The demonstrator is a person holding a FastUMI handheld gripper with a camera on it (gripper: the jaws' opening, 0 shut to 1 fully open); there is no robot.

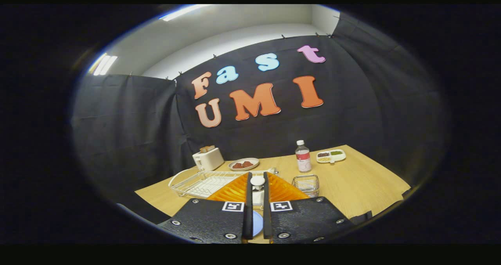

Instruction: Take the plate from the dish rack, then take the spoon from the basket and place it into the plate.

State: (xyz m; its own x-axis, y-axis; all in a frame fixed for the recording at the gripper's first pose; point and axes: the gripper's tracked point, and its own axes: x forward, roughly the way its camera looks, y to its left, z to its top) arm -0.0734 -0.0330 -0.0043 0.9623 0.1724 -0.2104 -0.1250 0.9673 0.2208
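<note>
Between the nearly closed jaws (256, 179) sits a white spoon (257, 182), above the wire dish rack (203, 182) on the wooden desk (352, 182).

The table (364, 182) has a light wood-grain surface. The dish rack (197, 182) is white wire. The basket (306, 184) is clear with a ribbed pattern. The plate (257, 222) is pale blue. The spoon (257, 181) is white. The toaster (208, 159) is cream. The bottle (303, 157) is clear with a white cap. The tray (331, 155) is white, holding brown, green and yellow portions.
</note>
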